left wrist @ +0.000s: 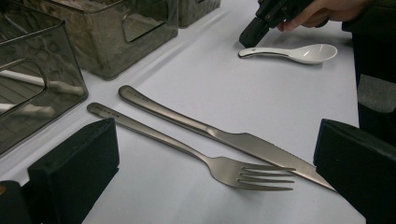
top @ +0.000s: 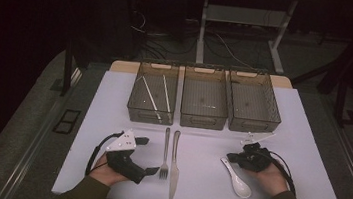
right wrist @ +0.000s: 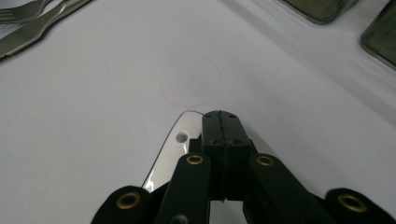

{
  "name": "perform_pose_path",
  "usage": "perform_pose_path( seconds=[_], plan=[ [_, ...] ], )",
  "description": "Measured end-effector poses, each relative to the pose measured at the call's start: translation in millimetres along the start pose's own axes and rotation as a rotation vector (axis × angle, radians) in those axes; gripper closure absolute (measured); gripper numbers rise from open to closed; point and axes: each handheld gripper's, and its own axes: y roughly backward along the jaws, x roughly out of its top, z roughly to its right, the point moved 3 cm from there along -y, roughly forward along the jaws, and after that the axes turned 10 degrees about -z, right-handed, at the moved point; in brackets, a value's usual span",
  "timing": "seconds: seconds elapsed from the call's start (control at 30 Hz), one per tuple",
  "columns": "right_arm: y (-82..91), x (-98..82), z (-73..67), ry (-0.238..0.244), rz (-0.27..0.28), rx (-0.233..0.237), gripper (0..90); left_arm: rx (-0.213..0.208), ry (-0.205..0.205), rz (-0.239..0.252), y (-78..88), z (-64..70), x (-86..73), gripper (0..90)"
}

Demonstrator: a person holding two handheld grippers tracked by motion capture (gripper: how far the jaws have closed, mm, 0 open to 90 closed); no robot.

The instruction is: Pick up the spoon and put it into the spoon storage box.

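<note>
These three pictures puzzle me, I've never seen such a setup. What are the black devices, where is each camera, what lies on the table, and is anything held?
A person sits at a white table with a hand-held two-jaw gripper in each hand. The high view looks down from above; the other two cameras ride on the grippers.

The left gripper hovers open, its jaws either side of a steel fork and table knife lying side by side.

The right gripper is shut, its tips at the handle end of a white ceramic spoon; whether it grips the handle I cannot tell.

At the back stand three clear bins; the left one holds chopsticks.
</note>
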Motion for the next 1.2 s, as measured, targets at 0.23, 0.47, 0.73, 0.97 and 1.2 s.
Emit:
perform_pose_path(
  seconds=[0.23,0.47,0.73,0.97,1.2],
  plan=[
    [-4.0,3.8,-6.7,0.021,-0.005,0.023,89.7,0.0,-0.002,-0.011,-1.8,-0.1,-0.9,0.0],
    [-8.3,9.4,-21.6,0.079,-0.028,0.063,89.7,0.0,-0.001,-0.011,-1.8,0.0,-1.0,0.0],
    [-12.6,13.2,-38.2,0.148,-0.056,0.098,89.7,-0.002,0.001,-0.009,-1.7,0.4,-1.0,0.0],
    [-13.5,14.3,-49.5,0.183,-0.078,0.127,89.7,-0.002,-0.001,-0.01,-1.4,0.7,-0.8,0.0],
    [-14.5,15.6,-55.1,0.194,-0.079,0.137,89.7,-0.004,-0.007,-0.02,-5.7,-0.7,-1.3,0.0]
  ],
)
